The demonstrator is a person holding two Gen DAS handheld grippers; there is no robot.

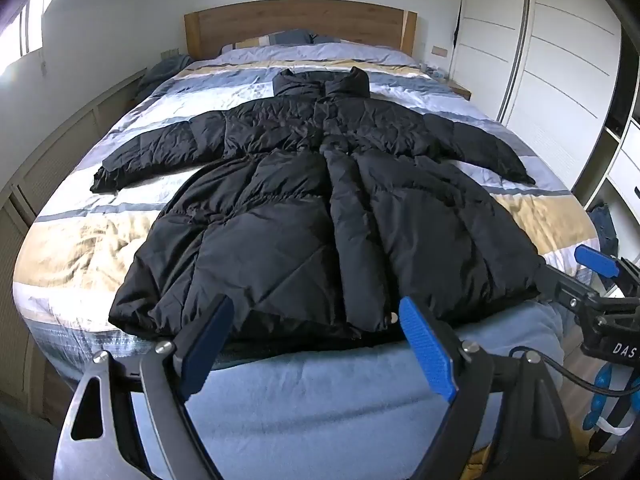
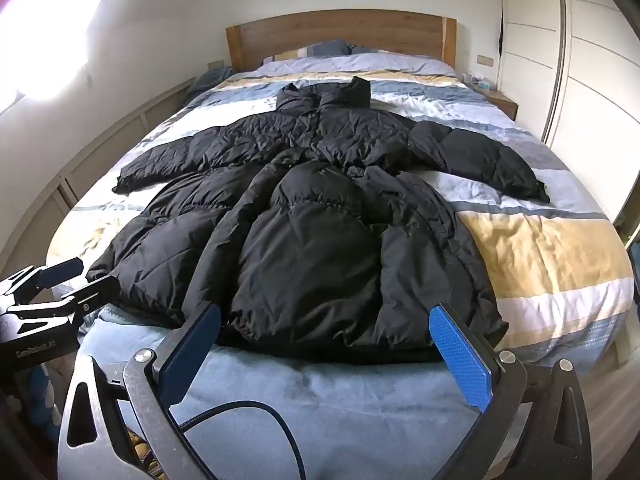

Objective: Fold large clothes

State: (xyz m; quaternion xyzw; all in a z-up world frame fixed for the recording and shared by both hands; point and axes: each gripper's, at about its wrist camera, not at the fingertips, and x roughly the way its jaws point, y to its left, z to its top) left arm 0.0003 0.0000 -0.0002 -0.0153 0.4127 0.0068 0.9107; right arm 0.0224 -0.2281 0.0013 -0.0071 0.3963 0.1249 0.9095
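A long black puffer coat (image 1: 320, 208) lies spread front-up on the bed (image 1: 80, 248), collar toward the wooden headboard (image 1: 300, 24), both sleeves stretched out to the sides and the hem at the near foot edge. The hem's underside and the coat's back are hidden, and the black quilting swallows most detail (a snap or two shows near the hem in the left wrist view, little else).

The left gripper (image 1: 316, 344) hovers just short of the hem with its fingers (image 1: 426, 348) wide apart and nothing between them. The right gripper (image 2: 326, 352) does the same, fingers (image 2: 460, 356) spread wide and empty, over the blue blanket (image 2: 320, 400) at the foot of the bed.

Each camera catches the other gripper only partly, cut by the frame edge: the right gripper's blue pad at the right of the left wrist view, the left gripper at the left of the right wrist view.

The right wrist view shows more of the yellow stripe of the striped duvet (image 2: 540, 248) and a cable (image 2: 256, 424) looping below; the left wrist view alone shows open shelving (image 1: 624, 160) at the right edge. The window side is blown out white in both. Pillows (image 2: 328, 48) by the headboard are small and indistinct.
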